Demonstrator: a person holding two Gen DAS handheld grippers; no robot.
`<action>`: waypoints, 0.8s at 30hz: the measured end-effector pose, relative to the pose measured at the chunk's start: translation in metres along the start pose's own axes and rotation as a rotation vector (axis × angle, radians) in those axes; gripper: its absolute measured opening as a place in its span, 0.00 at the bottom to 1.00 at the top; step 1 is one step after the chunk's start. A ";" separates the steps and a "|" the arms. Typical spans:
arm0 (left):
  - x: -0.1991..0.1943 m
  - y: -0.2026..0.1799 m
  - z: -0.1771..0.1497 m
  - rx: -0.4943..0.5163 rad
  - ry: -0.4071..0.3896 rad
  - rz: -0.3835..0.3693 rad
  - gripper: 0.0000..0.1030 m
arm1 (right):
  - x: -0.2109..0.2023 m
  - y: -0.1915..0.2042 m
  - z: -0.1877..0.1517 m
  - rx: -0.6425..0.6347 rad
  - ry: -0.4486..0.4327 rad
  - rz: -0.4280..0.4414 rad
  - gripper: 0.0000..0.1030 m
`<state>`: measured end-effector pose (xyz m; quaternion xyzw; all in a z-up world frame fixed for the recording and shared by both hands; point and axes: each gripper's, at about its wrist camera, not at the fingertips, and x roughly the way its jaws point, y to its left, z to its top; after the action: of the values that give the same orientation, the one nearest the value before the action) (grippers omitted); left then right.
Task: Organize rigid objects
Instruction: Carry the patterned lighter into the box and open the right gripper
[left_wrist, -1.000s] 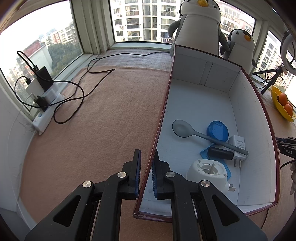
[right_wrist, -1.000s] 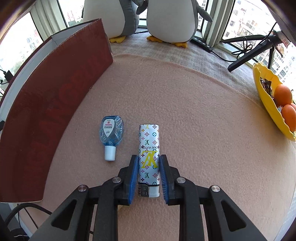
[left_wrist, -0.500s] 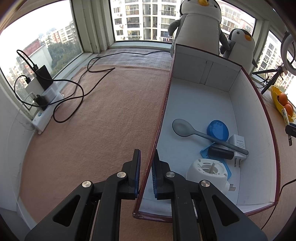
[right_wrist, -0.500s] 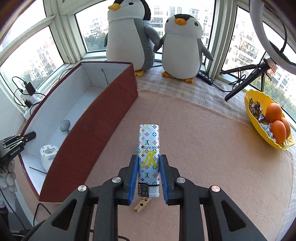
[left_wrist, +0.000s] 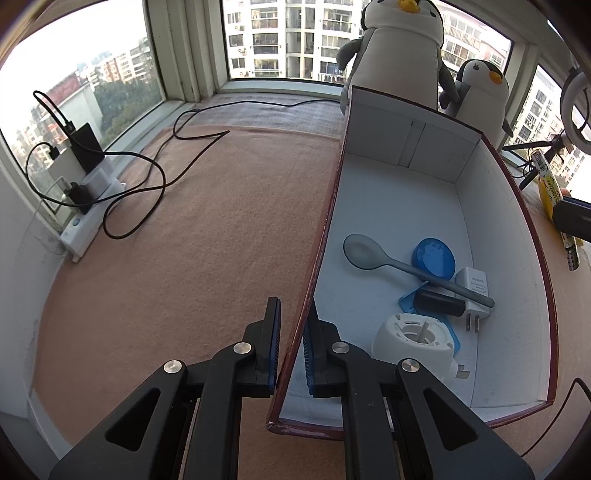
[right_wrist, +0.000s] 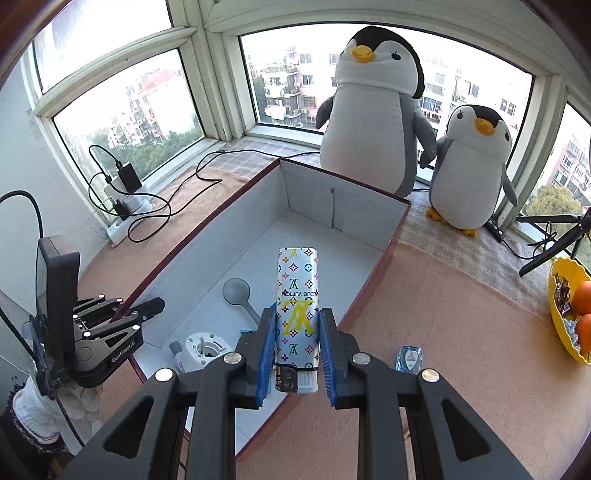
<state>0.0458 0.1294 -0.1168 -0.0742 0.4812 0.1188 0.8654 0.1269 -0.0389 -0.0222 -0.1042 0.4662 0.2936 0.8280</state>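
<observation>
My right gripper (right_wrist: 297, 350) is shut on a white patterned lighter (right_wrist: 297, 306) and holds it in the air above the near right wall of the red box (right_wrist: 384, 254). The lighter also shows at the right edge of the left wrist view (left_wrist: 546, 177). My left gripper (left_wrist: 291, 339) is shut on the box's left wall (left_wrist: 321, 236); it also shows in the right wrist view (right_wrist: 122, 317). Inside the box lie a grey spoon (left_wrist: 373, 256), a blue lid (left_wrist: 434, 258), a white charger (left_wrist: 474, 288) and a white round holder (left_wrist: 413, 339).
A small blue sanitizer bottle (right_wrist: 409, 357) lies on the orange mat right of the box. Two plush penguins (right_wrist: 369, 110) stand behind the box. A yellow bowl of oranges (right_wrist: 572, 310) sits at far right. A power strip with black cables (left_wrist: 88, 192) is at left.
My right gripper has lifted the lighter off the mat and carried it up and left, to above the box. My left gripper has stayed on the box wall.
</observation>
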 end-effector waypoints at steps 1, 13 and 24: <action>0.000 0.000 0.000 0.000 -0.001 -0.001 0.09 | 0.003 0.005 0.001 -0.007 0.002 0.004 0.20; 0.000 -0.002 0.001 0.002 -0.013 0.002 0.09 | 0.024 0.028 0.005 -0.051 0.042 0.013 0.20; 0.000 -0.002 0.001 0.004 -0.016 0.005 0.09 | 0.045 0.036 0.006 -0.070 0.094 0.017 0.20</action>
<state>0.0472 0.1273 -0.1163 -0.0704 0.4748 0.1208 0.8689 0.1280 0.0103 -0.0523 -0.1428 0.4950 0.3114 0.7985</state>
